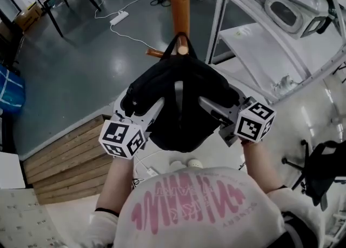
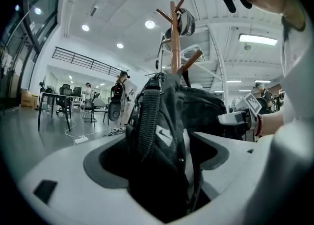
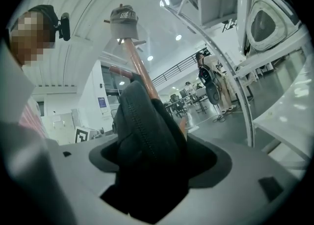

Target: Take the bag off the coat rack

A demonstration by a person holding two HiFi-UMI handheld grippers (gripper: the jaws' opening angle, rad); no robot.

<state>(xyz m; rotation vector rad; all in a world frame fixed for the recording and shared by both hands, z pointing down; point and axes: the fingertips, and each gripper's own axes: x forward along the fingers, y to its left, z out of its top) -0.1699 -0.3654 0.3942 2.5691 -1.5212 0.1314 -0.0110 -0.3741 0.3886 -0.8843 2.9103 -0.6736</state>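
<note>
A black backpack (image 1: pixel 178 101) hangs by its top loop from a peg (image 1: pixel 183 50) of the wooden coat rack (image 1: pixel 179 4), right in front of me. My left gripper (image 1: pixel 155 109) is shut on the bag's left side, its marker cube (image 1: pixel 121 139) low left. My right gripper (image 1: pixel 208 106) is shut on the bag's right side. In the left gripper view the bag (image 2: pixel 162 136) with its webbing strap fills the jaws below the rack (image 2: pixel 174 37). In the right gripper view dark bag fabric (image 3: pixel 142 140) fills the jaws; a cap (image 3: pixel 122 15) tops the rack.
A white metal shelf frame (image 1: pixel 224 14) holding a white machine (image 1: pixel 286 4) stands close on the right. A wooden platform (image 1: pixel 65 160) lies low left. A power strip (image 1: pixel 119 17) and cable lie on the grey floor. A black chair (image 1: pixel 319 171) is at the far right.
</note>
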